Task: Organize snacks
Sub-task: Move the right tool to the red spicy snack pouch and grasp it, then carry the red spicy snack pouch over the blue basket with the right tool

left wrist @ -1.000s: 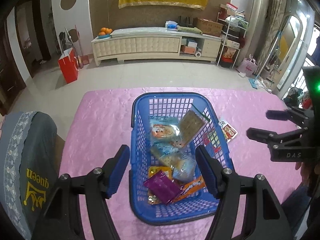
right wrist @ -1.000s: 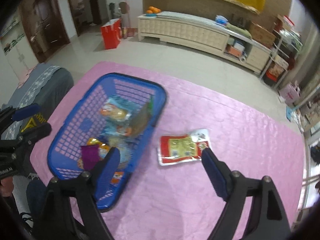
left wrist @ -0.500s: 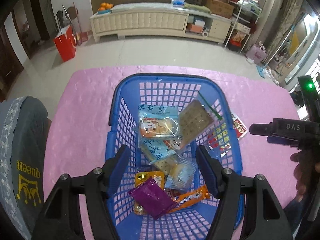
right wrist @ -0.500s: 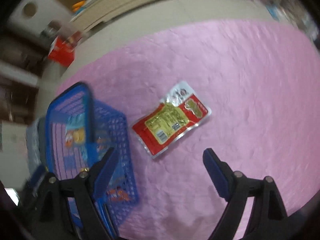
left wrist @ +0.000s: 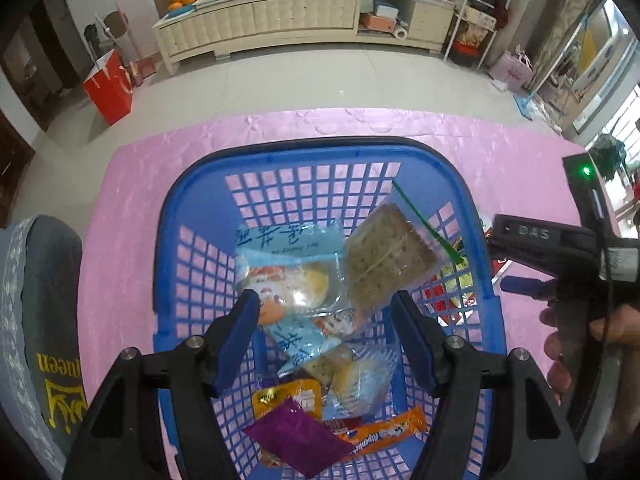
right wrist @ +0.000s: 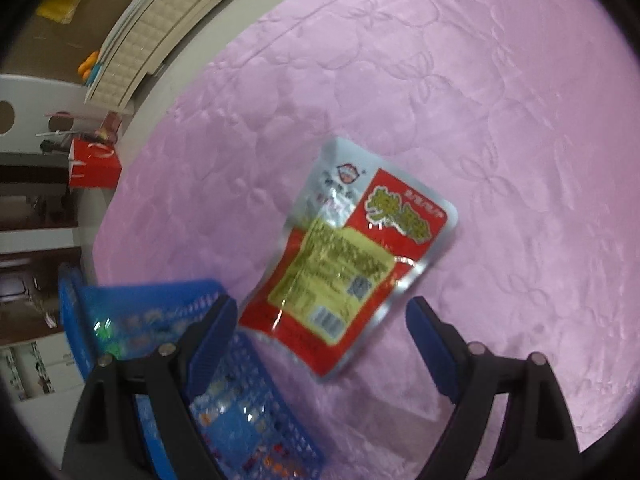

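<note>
Presently catalogued, left wrist view: a blue mesh basket (left wrist: 192, 280) fills the centre of the frame and stands on a worktop (left wrist: 120, 216) covered in pink quilted cloth. Inside it, at centre, lie pale blue cake packets (left wrist: 288, 264); to their right a clear bag of brown crackers (left wrist: 388, 260) with a green seal leans against the basket's right wall. Toward the lower edge of the frame lie a purple sachet (left wrist: 300, 436), a small orange packet (left wrist: 288, 396) and an orange bar wrapper (left wrist: 380, 432). The left tongs (left wrist: 324, 316) hang above the basket's contents, jaws apart, nothing pinched between them. At the right edge of the frame a hand (left wrist: 576, 344) holds the right tongs (left wrist: 520, 260), seen side-on beyond the basket's right wall.

Right wrist view, somewhat blurred: a red and silver snack pouch (right wrist: 356, 252) with a yellow-green label lies flat on the pink worktop (right wrist: 500, 100) at frame centre, outside the basket, its lower left corner close to the blue basket (right wrist: 224, 400) that occupies the lower left. The right tongs (right wrist: 324, 320) stand wide open above the pouch's lower end, pads clear of it.

Background, upper part of the left wrist view: a cream sideboard (left wrist: 280, 20), a red paper bag (left wrist: 108, 88) on the floor.
</note>
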Motion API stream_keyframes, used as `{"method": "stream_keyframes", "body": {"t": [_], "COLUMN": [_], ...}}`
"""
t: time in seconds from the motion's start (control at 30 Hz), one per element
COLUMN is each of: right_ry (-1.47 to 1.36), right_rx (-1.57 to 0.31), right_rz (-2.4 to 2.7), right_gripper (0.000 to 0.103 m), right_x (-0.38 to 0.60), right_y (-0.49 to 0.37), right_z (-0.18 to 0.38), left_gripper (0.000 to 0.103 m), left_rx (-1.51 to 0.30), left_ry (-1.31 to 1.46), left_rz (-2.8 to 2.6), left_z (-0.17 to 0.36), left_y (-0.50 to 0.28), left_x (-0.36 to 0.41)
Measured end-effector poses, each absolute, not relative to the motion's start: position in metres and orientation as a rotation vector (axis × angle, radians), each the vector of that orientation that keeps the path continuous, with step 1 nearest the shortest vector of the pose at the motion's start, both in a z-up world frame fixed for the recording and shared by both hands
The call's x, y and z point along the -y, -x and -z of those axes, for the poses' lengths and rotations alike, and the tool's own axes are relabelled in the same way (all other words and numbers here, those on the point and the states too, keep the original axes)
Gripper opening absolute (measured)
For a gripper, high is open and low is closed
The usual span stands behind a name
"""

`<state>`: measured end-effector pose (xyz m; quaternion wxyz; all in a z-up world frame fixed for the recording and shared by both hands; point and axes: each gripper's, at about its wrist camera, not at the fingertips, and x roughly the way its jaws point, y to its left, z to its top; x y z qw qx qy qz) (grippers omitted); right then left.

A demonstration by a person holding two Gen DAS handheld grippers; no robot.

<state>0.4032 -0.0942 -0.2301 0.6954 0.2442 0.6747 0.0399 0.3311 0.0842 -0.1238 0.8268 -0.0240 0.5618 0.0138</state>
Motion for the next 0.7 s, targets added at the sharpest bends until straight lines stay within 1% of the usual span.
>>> {"method": "stream_keyframes", "body": {"t": [0.13, 0.17, 0.27, 0.5, 0.6, 0.63, 0.67, 0.7], "right_ry": [-0.528, -0.53, -0.51, -0.379, -0.308, -0.289, -0.277, -0.266], "right_rx": [-1.524, -1.528, -1.522, -1.533, -1.525, -1.523, -1.517, -1.512], "right_rz": [-0.063, -0.06, -0.054, -0.059, -0.073, -0.074, -0.071, -0.066], "right_gripper": [0.089, 0.091, 0.092, 0.091, 0.084, 0.078, 0.068, 0.065], "right_x": [0.092, 0.092, 0.088, 0.069, 0.065, 0.064, 0.065, 0.066], "right_y": [-0.412, -0.413, -0.416, -0.416, -0.412, -0.412, -0.411, -0.411], "right_z": [0.237, 0.239, 0.237, 0.233, 0.233, 0.233, 0.232, 0.231], "left_gripper": [0.066, 0.066, 0.066, 0.066, 0.066, 0.066, 0.066, 0.066], "left_rx": [-1.217, -1.223, -1.234, -1.203, -1.206, -1.207, -1.208, -1.206], "left_ry": [0.034, 0.038, 0.053, 0.158, 0.12, 0.115, 0.114, 0.118], "left_rz": [-0.015, -0.012, 0.005, 0.092, 0.089, 0.088, 0.089, 0.092], "left_z": [0.133, 0.135, 0.14, 0.138, 0.141, 0.142, 0.143, 0.144], "left_y": [-0.341, -0.343, -0.347, -0.342, -0.34, -0.339, -0.338, -0.337], "left_x": [-0.084, -0.084, -0.085, -0.089, -0.081, -0.079, -0.077, -0.075]}}
